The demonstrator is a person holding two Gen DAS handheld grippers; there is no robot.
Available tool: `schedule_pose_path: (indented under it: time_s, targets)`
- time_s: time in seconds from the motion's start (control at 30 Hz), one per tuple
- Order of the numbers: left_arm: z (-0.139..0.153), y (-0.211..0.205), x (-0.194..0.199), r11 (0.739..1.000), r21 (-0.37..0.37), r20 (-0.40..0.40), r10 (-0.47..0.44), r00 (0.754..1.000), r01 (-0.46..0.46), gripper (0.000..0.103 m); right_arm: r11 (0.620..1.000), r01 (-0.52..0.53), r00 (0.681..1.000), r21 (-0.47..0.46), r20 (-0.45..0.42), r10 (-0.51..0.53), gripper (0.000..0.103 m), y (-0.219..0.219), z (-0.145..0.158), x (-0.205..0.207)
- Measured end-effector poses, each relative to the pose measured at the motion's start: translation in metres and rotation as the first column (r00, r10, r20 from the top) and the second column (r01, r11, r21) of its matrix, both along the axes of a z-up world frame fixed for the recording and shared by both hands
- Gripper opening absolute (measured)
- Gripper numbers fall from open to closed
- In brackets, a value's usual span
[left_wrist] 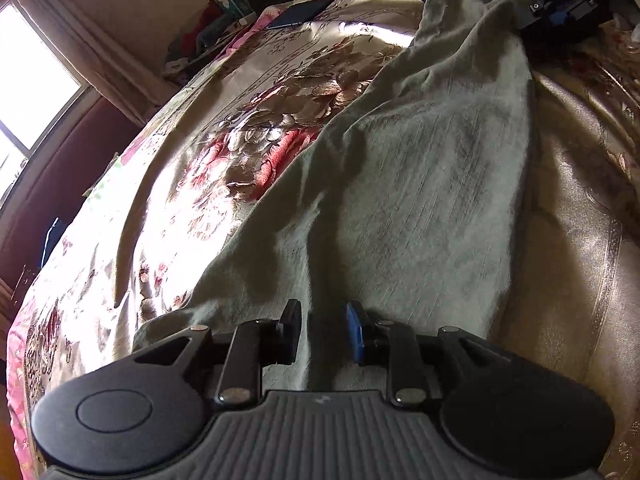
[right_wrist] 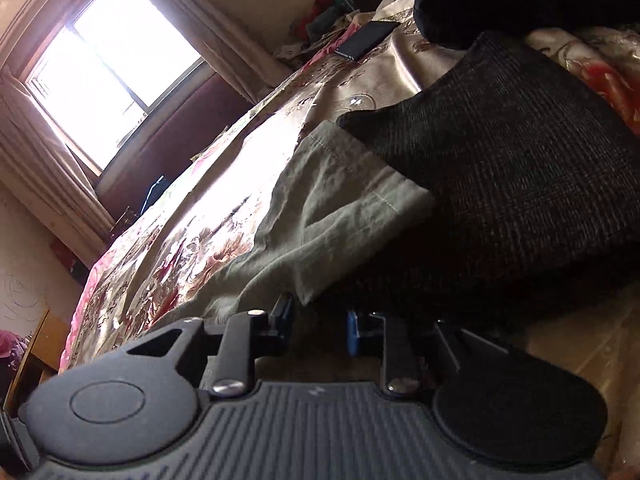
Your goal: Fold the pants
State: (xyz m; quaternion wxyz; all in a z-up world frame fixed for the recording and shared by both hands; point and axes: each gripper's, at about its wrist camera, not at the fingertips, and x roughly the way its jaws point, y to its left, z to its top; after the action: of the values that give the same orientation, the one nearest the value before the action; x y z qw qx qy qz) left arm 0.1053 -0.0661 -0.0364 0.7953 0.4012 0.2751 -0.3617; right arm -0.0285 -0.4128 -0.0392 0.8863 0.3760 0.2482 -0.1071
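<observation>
Both grippers hover low over a bed. On the left gripper [left_wrist: 323,330] the jaws stand a little apart, with a ridge of the green pants [left_wrist: 420,184] running up between them; the pads do not seem to press on the cloth, so I judge that nothing is held. The right gripper [right_wrist: 318,328] also shows a narrow gap between its jaws, and the gap looks empty; the hem of one pant leg [right_wrist: 340,184] lies just ahead of its left finger.

The pants lie stretched along the flowered bedspread [left_wrist: 224,152], with wrinkles in the middle. In the right wrist view, a dark knitted cloth [right_wrist: 520,168] lies over the far edge of the leg end.

What can go wrong from here: if the right gripper closes too near to this dark cloth, it may catch it together with the hem and drag both. The bedspread is smooth and shiny, so the pants may slide when one end is pulled, and the fold comes out crooked. A grip on only the top layer would let the lower layer stay behind.
</observation>
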Motion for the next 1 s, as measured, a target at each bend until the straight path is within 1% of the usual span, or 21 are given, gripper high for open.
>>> schedule_pose_path:
  time_s: [0.03, 0.07, 0.13, 0.23, 0.27, 0.3, 0.37, 0.43, 0.5, 0.57, 0.63, 0.67, 0.73, 0.77, 0.8, 0.83, 0.9, 0.93, 0.97, 1.0]
  targets:
    - [0.000, 0.000, 0.000, 1.000, 0.000, -0.002, 0.004, 1.000, -0.004, 0.040, 0.999, 0.012, 1.000, 0.030, -0.005, -0.012, 0.032, -0.007, -0.007, -0.001]
    - [-0.001, -0.001, 0.000, 1.000, 0.002, -0.001, 0.006, 1.000, -0.006, 0.040, 0.999, 0.013, 1.000, 0.053, -0.001, -0.013, 0.028, -0.012, -0.012, -0.002]
    - [0.000, -0.002, -0.001, 1.000, 0.010, 0.003, 0.006, 1.000, -0.006, 0.040, 0.994, 0.021, 1.000, 0.108, 0.011, -0.023, 0.027, -0.020, -0.017, -0.003]
    - [0.001, -0.003, -0.003, 1.000, 0.010, -0.001, 0.000, 1.000, 0.000, 0.040, 0.997, 0.035, 0.999, 0.071, 0.033, -0.037, 0.027, -0.019, -0.012, -0.007]
    - [0.001, -0.003, -0.004, 1.000, 0.008, -0.001, 0.000, 1.000, 0.000, 0.040, 0.994, 0.050, 0.998, 0.101, 0.045, -0.055, 0.031, -0.017, -0.012, -0.011]
    - [0.000, -0.002, -0.005, 1.000, 0.004, -0.001, 0.001, 1.000, -0.001, 0.040, 0.992, 0.049, 0.997, 0.120, 0.060, -0.057, 0.038, -0.014, -0.011, -0.013]
    - [0.000, -0.001, -0.004, 1.000, -0.008, -0.006, 0.009, 1.000, -0.009, 0.040, 0.990, 0.013, 0.995, 0.141, 0.099, -0.027, 0.041, -0.004, -0.013, -0.013]
    - [0.001, 0.001, -0.003, 1.000, -0.021, -0.016, 0.017, 1.000, -0.017, 0.040, 0.981, 0.005, 0.993, 0.193, 0.118, -0.028, 0.046, 0.002, -0.023, -0.006]
    - [0.002, 0.002, -0.003, 0.999, -0.030, -0.025, 0.025, 0.999, -0.026, 0.040, 0.971, 0.028, 0.992, 0.238, 0.113, -0.056, 0.046, 0.002, -0.036, 0.005]
    - [0.003, 0.004, -0.005, 0.999, -0.032, -0.024, 0.022, 0.999, -0.022, 0.040, 0.962, 0.044, 0.983, 0.268, 0.161, -0.090, 0.044, 0.000, -0.040, 0.013]
    - [0.001, 0.006, -0.006, 0.998, -0.047, -0.025, 0.028, 0.999, -0.029, 0.040, 0.953, 0.076, 0.967, 0.293, 0.212, -0.143, 0.046, -0.007, -0.042, 0.023]
    - [0.001, 0.007, -0.006, 0.998, -0.059, -0.028, 0.036, 0.999, -0.038, 0.040, 0.941, 0.082, 0.963, 0.328, 0.217, -0.159, 0.045, -0.011, -0.044, 0.029]
    - [0.001, 0.009, -0.006, 0.994, -0.087, -0.036, 0.057, 0.998, -0.060, 0.040, 0.908, 0.114, 0.949, 0.403, 0.225, -0.220, 0.034, -0.015, -0.043, 0.031]
    - [0.001, 0.011, -0.007, 0.993, -0.100, -0.042, 0.063, 0.997, -0.067, 0.040, 0.910, 0.114, 0.941, 0.398, 0.249, -0.227, 0.026, -0.013, -0.037, 0.029]
    - [0.002, 0.013, -0.009, 0.991, -0.115, -0.050, 0.066, 0.997, -0.071, 0.040, 0.925, 0.126, 0.928, 0.359, 0.286, -0.237, 0.023, -0.010, -0.025, 0.024]
    - [0.002, 0.014, -0.012, 0.990, -0.124, -0.050, 0.062, 0.997, -0.068, 0.040, 0.936, 0.142, 0.912, 0.323, 0.325, -0.250, 0.022, -0.007, -0.014, 0.017]
    - [0.000, 0.017, -0.018, 0.989, -0.137, -0.049, 0.054, 0.997, -0.060, 0.040, 0.938, 0.166, 0.891, 0.304, 0.362, -0.274, 0.020, -0.007, -0.004, 0.012]
    - [-0.001, 0.018, -0.021, 0.987, -0.147, -0.053, 0.055, 0.997, -0.063, 0.040, 0.944, 0.176, 0.898, 0.278, 0.348, -0.270, 0.016, -0.009, -0.002, 0.017]
    - [-0.002, 0.019, -0.021, 0.985, -0.157, -0.059, 0.059, 0.996, -0.068, 0.040, 0.951, 0.172, 0.915, 0.258, 0.315, -0.251, 0.016, -0.010, -0.002, 0.025]
    - [-0.003, 0.020, -0.022, 0.982, -0.170, -0.065, 0.068, 0.996, -0.078, 0.040, 0.954, 0.154, 0.945, 0.258, 0.244, -0.218, 0.016, -0.009, -0.004, 0.040]
